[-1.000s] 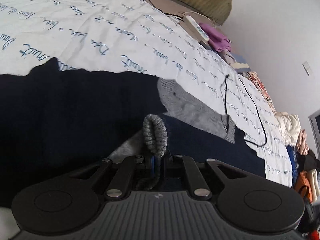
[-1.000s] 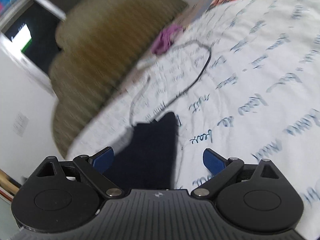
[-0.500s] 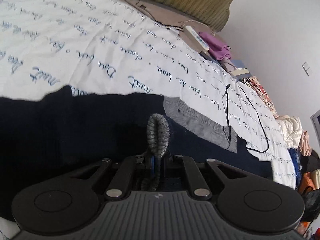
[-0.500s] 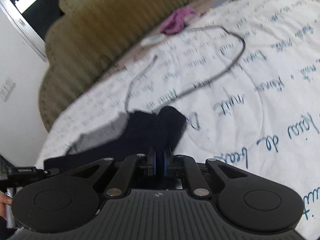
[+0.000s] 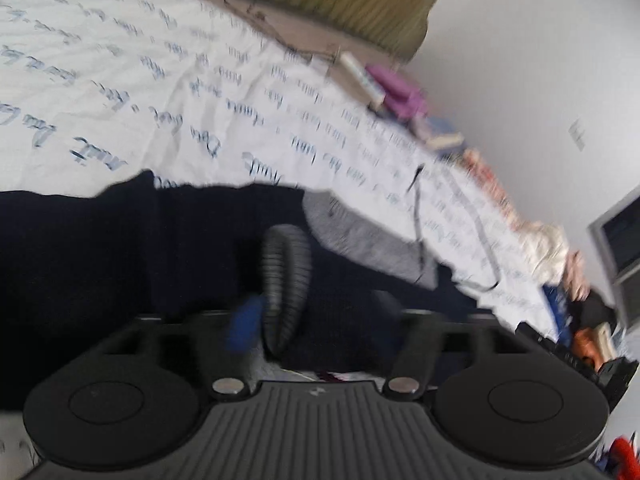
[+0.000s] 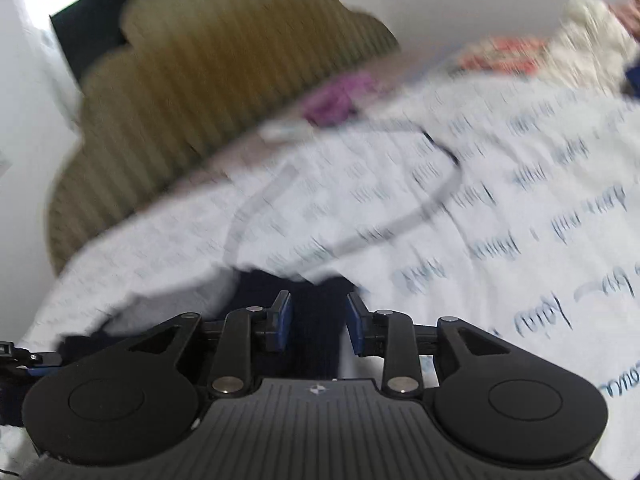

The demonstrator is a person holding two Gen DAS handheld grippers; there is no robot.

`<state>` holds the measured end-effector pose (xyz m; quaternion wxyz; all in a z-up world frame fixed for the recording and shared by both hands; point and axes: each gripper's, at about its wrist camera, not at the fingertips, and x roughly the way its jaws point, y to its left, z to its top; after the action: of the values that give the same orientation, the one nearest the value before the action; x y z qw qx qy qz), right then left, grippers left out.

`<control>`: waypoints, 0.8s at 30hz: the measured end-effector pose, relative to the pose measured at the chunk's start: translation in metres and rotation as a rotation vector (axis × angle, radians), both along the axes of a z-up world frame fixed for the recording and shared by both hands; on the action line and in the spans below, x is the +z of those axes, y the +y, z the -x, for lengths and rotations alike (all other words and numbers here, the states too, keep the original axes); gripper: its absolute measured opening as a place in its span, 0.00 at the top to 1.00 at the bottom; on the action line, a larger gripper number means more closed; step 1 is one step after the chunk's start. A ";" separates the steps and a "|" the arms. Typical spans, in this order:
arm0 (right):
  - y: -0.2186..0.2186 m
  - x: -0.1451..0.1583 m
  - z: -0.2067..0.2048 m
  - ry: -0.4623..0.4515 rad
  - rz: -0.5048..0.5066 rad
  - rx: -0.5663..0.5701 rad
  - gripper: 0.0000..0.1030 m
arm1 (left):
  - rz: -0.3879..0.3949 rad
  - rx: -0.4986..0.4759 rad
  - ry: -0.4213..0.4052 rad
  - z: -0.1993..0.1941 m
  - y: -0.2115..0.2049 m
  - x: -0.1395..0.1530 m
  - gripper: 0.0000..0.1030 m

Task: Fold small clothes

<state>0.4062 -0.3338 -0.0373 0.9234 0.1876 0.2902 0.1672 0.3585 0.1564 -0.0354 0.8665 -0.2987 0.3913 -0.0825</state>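
On bedsheet (image 5: 168, 92) — both hand-held grippers, left (image 5: 316, 320) & right (image 6: 318, 320), opening off navy garment (image 5: 120, 248).

The right gripper (image 6: 316, 322) fills the bottom of the frame, its blue-padded jaws opening with a strip of dark navy garment (image 6: 316, 312) between them, neither pad pressing on it; behind lies a white bedspread (image 6: 520, 208) printed with blue script. A dark cable (image 6: 436, 208) loops across the blurred centre; an olive ribbed headboard (image 6: 192, 100) fills the upper left; a purple cloth (image 6: 336, 100) sits at its edge.
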 end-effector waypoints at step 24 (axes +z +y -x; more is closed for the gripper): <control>0.074 -0.063 0.003 -0.017 0.160 0.116 0.43 | -0.208 0.016 -0.296 0.063 -0.056 -0.012 0.30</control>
<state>0.4030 -0.2602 -0.1007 0.9266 0.0945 0.3053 0.1983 0.2952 0.1001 -0.0469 0.9414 -0.1953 0.2636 -0.0778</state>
